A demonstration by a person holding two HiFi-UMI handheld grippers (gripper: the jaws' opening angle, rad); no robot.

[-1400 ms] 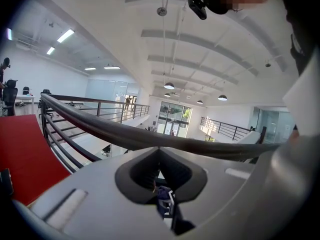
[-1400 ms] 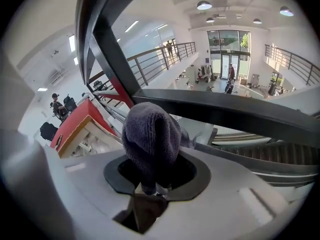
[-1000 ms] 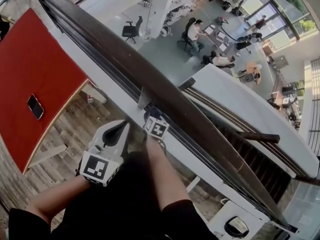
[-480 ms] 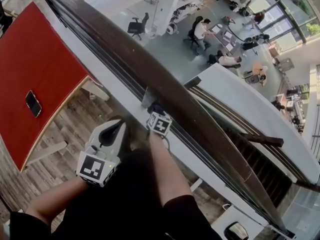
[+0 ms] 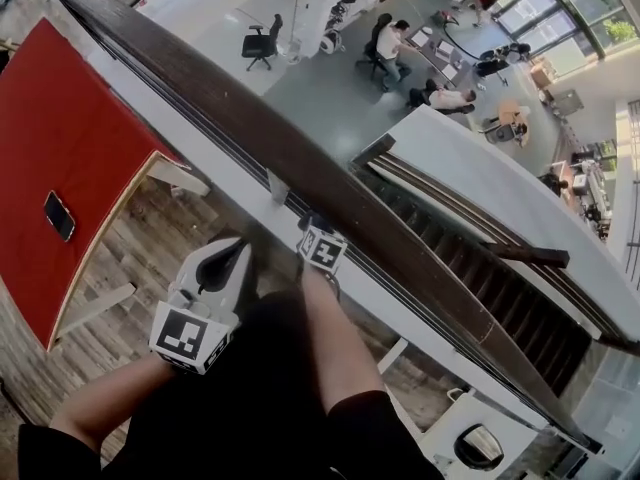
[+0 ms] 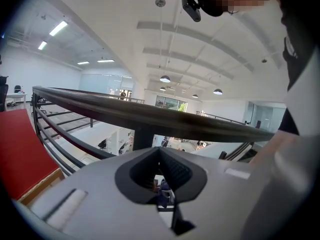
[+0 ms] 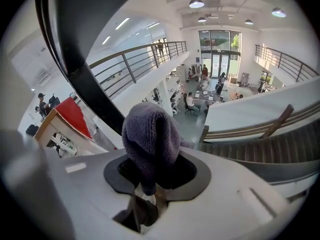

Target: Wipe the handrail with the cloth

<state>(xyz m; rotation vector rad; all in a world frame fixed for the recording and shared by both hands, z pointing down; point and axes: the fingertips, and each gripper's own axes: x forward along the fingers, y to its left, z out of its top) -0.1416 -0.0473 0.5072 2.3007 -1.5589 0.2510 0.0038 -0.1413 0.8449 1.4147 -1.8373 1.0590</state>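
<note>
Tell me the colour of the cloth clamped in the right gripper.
The cloth is greyish purple, seen best in the right gripper view.

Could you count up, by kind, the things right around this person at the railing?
Hand-held grippers: 2 (left, right)
Cloth: 1
Handrail: 1
Red table: 1
Phone: 1
Total: 6

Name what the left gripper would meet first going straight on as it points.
Probably the dark handrail, crossing just ahead of the left gripper; depth is unclear, so it might pass beneath.
</note>
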